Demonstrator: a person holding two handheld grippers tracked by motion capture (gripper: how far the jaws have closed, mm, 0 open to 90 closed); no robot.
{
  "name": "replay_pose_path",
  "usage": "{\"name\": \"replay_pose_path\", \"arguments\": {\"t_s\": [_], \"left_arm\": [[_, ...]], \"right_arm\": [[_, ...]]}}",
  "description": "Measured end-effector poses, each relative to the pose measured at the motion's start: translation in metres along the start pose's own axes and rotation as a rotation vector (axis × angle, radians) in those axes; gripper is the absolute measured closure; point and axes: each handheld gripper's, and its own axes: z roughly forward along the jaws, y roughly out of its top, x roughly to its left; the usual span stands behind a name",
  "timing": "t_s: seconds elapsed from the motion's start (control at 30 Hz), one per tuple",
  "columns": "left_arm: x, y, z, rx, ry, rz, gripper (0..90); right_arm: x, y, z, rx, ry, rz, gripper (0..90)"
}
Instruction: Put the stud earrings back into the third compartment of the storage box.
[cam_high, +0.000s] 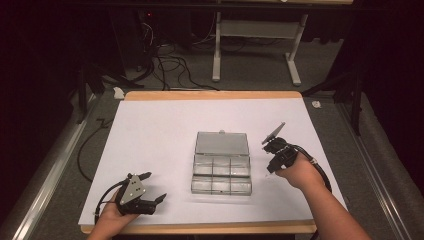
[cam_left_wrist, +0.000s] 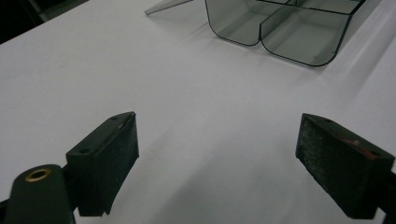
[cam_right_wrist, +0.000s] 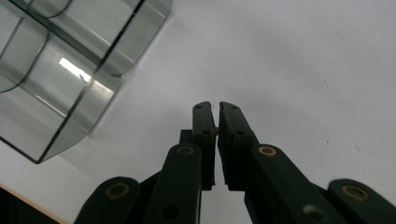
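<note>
Two grippers are working at a bench (cam_high: 150, 115) that is wearing a white sheet over a wooden top. Near the middle of the sheet a clear plastic organizer box (cam_high: 221, 169) is lying with its lid (cam_high: 222, 143) swung open to the far side, away from the person. In the high view its long axis is running left to right across the bench, and the open compartments are facing up. It is looking transparent with a grey tint, and thin walls are dividing it into two rows of three small compartments with rounded corners. No label or writing is readable on it.

The left gripper (cam_high: 152, 188) is resting low at the near left part of the sheet, held by the left hand (cam_high: 114, 216), well apart from the box. Its jaws are standing wide apart with nothing between them, and they are pointing to the right, toward the box. In the left gripper view the rounded corner of the box (cam_left_wrist: 285, 32) is showing ahead, beyond the bare white sheet.

The right gripper (cam_high: 269, 170) is being held by the right hand (cam_high: 299, 172) just beside the right end of the box, tilted down toward the sheet. In the right gripper view its jaws are almost together, with only a thin slit between them, and they are gripping nothing I can see; the box corner (cam_right_wrist: 70, 79) is lying to their left
</note>
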Motion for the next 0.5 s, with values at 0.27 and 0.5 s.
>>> {"name": "replay_pose_path", "arguments": {"t_s": [0.27,0.5], "left_arm": [[-0.001,0.000,0.000,-0.001,0.002,0.007,13.7],[-0.001,0.000,0.000,-0.005,0.002,0.008,13.7]], "right_arm": [[0.011,0.008,-0.011,-0.014,0.010,-0.009,86.6],[0.021,0.018,-0.015,-0.029,0.020,-0.047,86.6]]}}
